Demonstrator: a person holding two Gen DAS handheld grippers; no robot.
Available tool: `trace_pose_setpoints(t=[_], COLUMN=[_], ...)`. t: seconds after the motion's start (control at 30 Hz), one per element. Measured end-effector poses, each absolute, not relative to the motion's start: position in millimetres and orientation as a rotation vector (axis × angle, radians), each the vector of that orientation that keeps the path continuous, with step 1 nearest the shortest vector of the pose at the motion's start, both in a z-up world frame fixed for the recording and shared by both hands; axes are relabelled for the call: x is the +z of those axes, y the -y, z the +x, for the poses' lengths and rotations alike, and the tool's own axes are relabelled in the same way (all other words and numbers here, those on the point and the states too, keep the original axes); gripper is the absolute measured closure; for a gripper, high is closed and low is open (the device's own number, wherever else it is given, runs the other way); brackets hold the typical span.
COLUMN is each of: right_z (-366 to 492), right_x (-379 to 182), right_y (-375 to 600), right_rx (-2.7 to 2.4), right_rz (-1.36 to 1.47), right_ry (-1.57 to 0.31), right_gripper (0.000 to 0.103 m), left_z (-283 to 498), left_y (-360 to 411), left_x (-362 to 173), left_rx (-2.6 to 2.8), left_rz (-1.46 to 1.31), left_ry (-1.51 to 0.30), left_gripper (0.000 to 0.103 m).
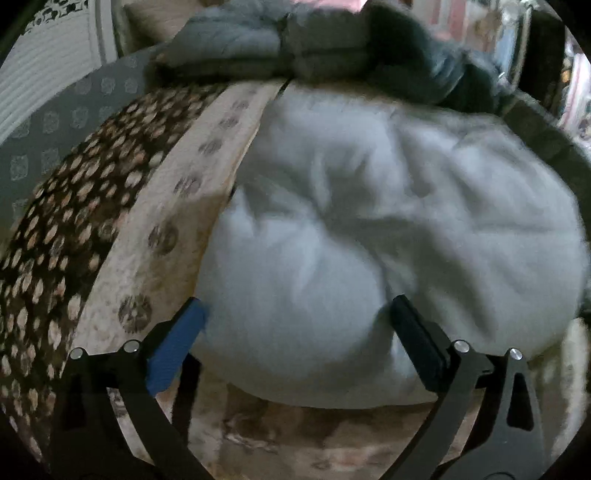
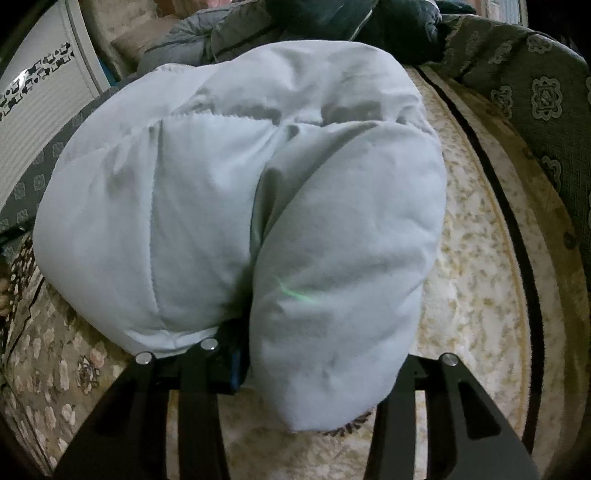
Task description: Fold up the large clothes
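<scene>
On the patterned bed cover [image 1: 155, 206], seen through the left wrist camera, a pale grey padded garment [image 1: 369, 221] lies bunched into a rounded, puffy mound, blurred by motion. The left gripper [image 1: 295, 332] reaches toward the near edge of that garment with its jaws spread wide: the blue pad [image 1: 177, 343] sits just off the garment's left edge over the cream part of the cover, and the black pad [image 1: 417, 343] presses against the garment's lower right bulge, so part of the near fold lies between the two fingers without being pinched. Beyond the garment, at its far side, a heap of dark grey clothes [image 1: 306, 48] is piled, touching or just beside its upper edge. To the left of the garment the cover turns to a dark band with pale spots, and farther left a white ribbed panel [image 1: 44, 74] stands. In the right wrist view the same pale grey padded garment [image 2: 236, 192] fills the middle, folded over itself, with a thick lobe hanging down toward the camera. The right gripper [image 2: 306, 365] is mostly hidden by that lobe: only a sliver of its blue pad [image 2: 236, 365] shows at the lobe's left side, and the other finger is covered, so the cloth sits between the fingers, but whether they are clamped on it cannot be told. Right of the garment the cream floral cover [image 2: 472, 258] lies bare, bordered by a dark green patterned cushion [image 2: 543, 96]; beyond the garment lies the dark clothing heap [image 2: 332, 22].
</scene>
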State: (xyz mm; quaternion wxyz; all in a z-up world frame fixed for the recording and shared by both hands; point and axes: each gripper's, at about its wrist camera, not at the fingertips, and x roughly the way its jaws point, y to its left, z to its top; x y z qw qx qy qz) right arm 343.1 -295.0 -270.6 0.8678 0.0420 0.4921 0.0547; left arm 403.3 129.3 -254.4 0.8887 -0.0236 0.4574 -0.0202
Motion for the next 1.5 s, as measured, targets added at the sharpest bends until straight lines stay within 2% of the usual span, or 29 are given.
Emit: trace_pose_setpoints(t=[0.2, 0.4, 0.5, 0.57, 0.63, 0.73, 1.3, 1.43, 1.5], right_z=[348, 345, 346, 345, 348, 348, 347, 347, 351], right_x=[-270, -269, -267, -267, -270, -270, -265, -265, -263], right_y=[299, 293, 290, 292, 297, 298, 339, 342, 340], right_rx=[0.119, 0.114, 0.116, 0.117, 0.115, 0.115, 0.118, 0.098, 0.077], right_rz=[0.084, 0.087, 0.084, 0.092, 0.097, 0.105, 0.450, 0.461, 0.425], right_ry=[-1.037, -1.039, -1.043, -1.042, -1.040, -1.034, -0.974, -0.973, -0.979], right_gripper=[0.059, 0.058, 0.058, 0.058, 0.058, 0.058, 0.055, 0.051, 0.045], left_z=[391, 410, 422, 430, 435, 434, 439, 429, 433], left_y=[-151, -169, -149, -135, -119, -98, -67, -68, -68], left_x=[-285, -315, -307, -297, -284, -274, -281, -285, -284], left_rx=[-0.093, -0.233, -0.244, -0.224, -0.207, -0.173, -0.130, -0.124, -0.123], left_rz=[-0.153, -0.425, -0.382, -0.325, -0.228, -0.085, -0.013, -0.010, -0.010], left_ry=[-0.984, -1.072, -1.066, -1.058, -1.048, -1.042, -1.060, -1.068, -1.070], left_gripper=[0.003, 0.003, 0.003, 0.010, 0.028, 0.041, 0.039, 0.038, 0.038])
